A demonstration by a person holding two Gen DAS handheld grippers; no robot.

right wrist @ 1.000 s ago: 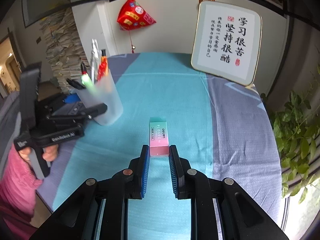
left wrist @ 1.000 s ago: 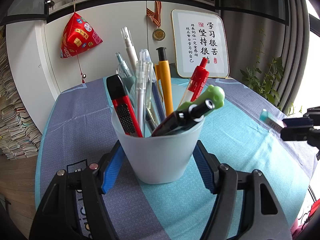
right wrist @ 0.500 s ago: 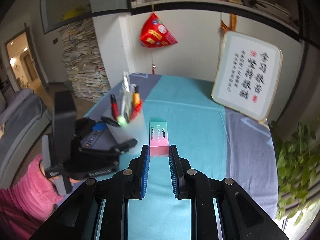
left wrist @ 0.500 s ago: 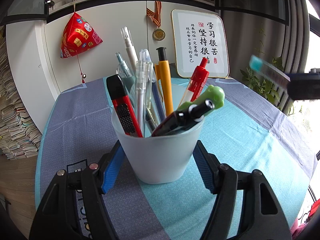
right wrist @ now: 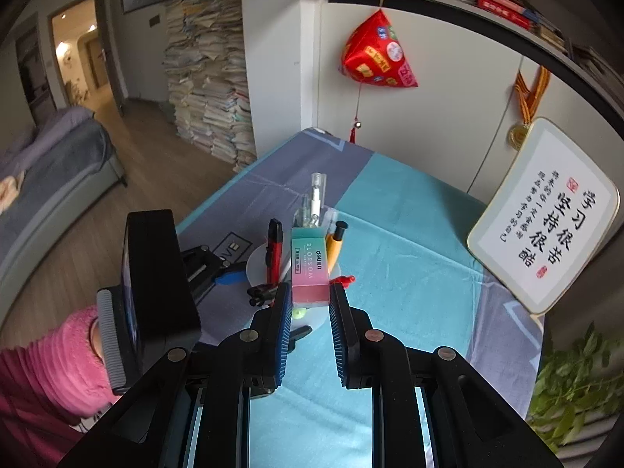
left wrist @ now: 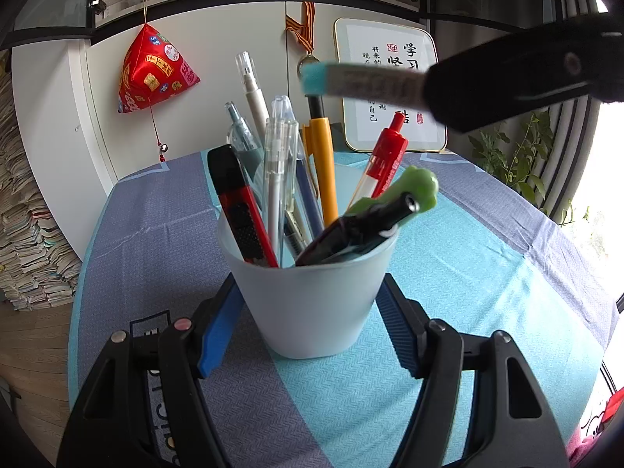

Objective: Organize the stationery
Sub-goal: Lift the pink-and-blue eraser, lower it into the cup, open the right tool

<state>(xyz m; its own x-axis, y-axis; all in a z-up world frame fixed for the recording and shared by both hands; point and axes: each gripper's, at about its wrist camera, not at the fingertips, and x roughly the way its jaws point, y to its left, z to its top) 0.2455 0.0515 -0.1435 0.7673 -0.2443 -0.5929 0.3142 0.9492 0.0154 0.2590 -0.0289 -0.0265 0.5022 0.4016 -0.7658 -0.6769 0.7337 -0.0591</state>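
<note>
The left gripper point(left wrist: 308, 327) clamps the frosted cup point(left wrist: 312, 296) on the tablecloth point(left wrist: 487, 273), probably steadying it as a target; the right gripper point(right wrist: 310, 304) grips the eraser point(right wrist: 308, 261) by its pink end, directly above the crowded pens point(left wrist: 325, 167), presumably ready to drop in.

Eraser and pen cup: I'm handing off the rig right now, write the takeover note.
Left gripper: shut on the frosted pen cup, steadying it on the tablecloth.
Right gripper: shut on the pink-and-teal eraser, held in the air above the cup.
Done: pens, a red utility knife and a green-capped pen already stand in the cup.
Left: lower the eraser into the cup, release, then let go of the cup.
</note>
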